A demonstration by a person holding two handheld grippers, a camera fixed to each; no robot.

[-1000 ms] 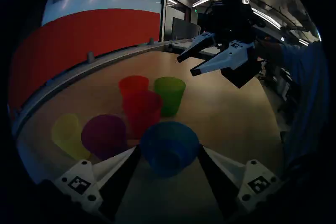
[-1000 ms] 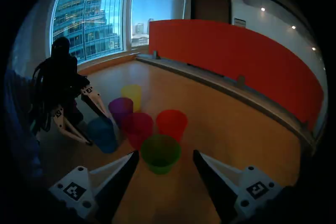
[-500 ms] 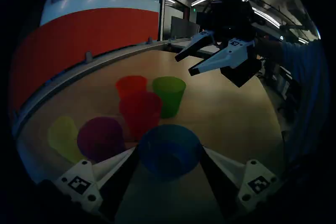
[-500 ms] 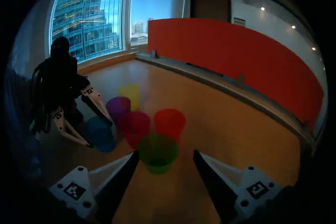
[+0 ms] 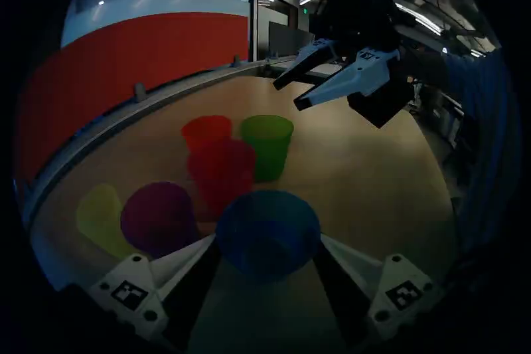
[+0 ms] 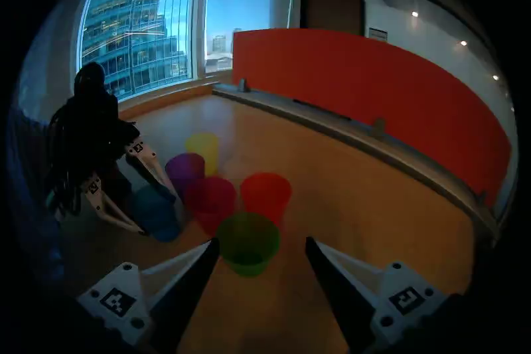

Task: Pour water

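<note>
jaws of the left gripper (image 5: 267, 238) stand apart, blue cup (image 5: 267, 251) between them.

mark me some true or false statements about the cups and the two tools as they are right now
1. The blue cup sits between the fingers of the left tool. True.
2. The right tool is clamped on the green cup. False: that tool is open and hangs in the air, clear of the green cup.
3. The purple cup stands between the yellow cup and the blue cup. True.
4. The green cup lies tipped on its side. False: it stands upright, mouth up.
</note>
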